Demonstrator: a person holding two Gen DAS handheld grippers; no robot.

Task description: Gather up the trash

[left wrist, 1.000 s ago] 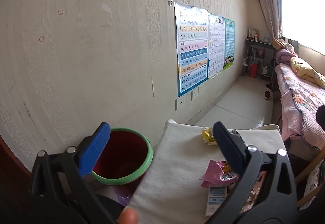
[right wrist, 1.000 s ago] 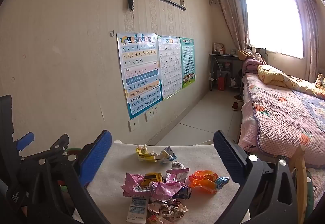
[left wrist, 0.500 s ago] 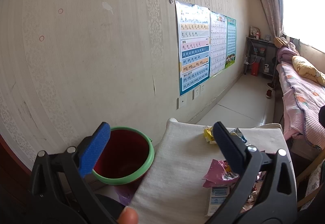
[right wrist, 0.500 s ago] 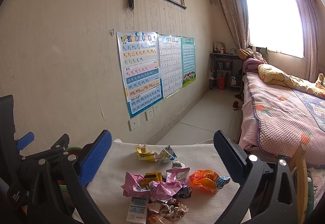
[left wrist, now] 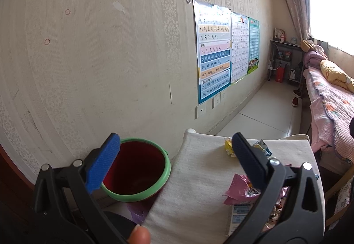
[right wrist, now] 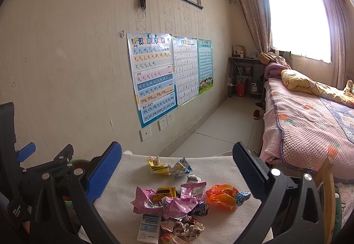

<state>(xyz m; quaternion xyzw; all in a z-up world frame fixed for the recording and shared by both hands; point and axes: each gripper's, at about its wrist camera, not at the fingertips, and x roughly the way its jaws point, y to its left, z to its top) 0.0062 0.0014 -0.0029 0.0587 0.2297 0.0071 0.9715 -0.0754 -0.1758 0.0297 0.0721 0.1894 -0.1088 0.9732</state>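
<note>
Left gripper jaws spread wide, empty, held above the red bucket with green rim beside the cloth-covered table. Right gripper likewise wide open, empty, over the crumpled wrappers heaped on the cloth

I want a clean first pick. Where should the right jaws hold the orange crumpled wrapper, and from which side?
Grip the orange crumpled wrapper across its puffed middle, coming from above and slightly from its right. That side faces bare white cloth; its left side lies near the pink wrappers. The right gripper is open wide enough.
</note>
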